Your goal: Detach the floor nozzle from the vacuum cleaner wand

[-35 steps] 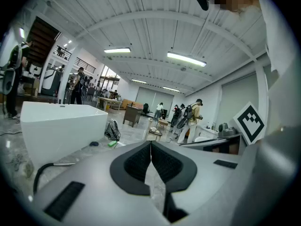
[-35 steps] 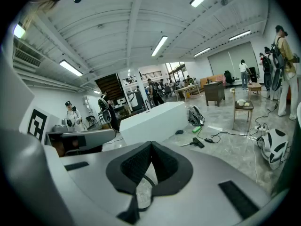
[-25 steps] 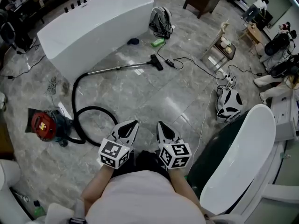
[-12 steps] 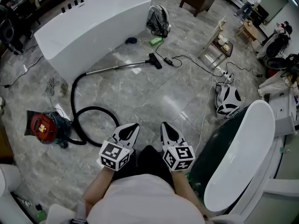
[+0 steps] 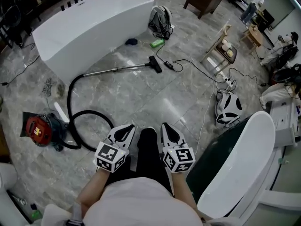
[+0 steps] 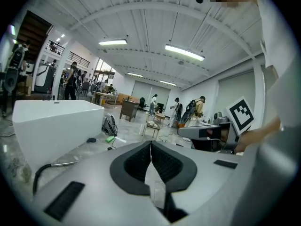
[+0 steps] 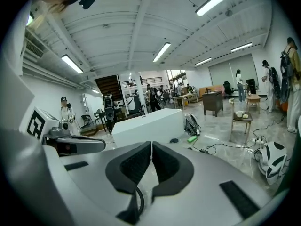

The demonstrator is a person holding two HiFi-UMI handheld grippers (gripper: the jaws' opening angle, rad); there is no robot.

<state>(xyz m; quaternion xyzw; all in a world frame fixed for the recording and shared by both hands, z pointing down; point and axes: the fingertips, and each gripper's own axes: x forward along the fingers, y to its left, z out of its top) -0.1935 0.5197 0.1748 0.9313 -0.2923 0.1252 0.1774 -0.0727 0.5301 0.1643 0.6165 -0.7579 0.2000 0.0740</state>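
A silver vacuum wand (image 5: pixel 115 69) lies on the marble floor beside a white bathtub (image 5: pixel 84 27), ending in a black floor nozzle (image 5: pixel 155 63). A black hose (image 5: pixel 75 112) loops from the wand back to the red canister (image 5: pixel 37 129) at the left. My left gripper (image 5: pixel 126 128) and right gripper (image 5: pixel 167 127) are held close to my body, far short of the wand. Both are shut with nothing between the jaws. In the left gripper view the wand (image 6: pixel 63 163) shows at the lower left. The right gripper view shows its pads (image 7: pixel 164 164) closed.
A second white tub (image 5: pixel 244 164) stands close at my right. A black-and-white helmet-like object (image 5: pixel 229 105), cables and a power strip (image 5: pixel 228 81) lie on the floor ahead right. A backpack (image 5: pixel 161 19), a green item (image 5: pixel 157 43) and a small table (image 5: pixel 223 46) lie further off.
The view has shifted a little as I step forward; both grippers stay side by side and shut. The vacuum has not moved.
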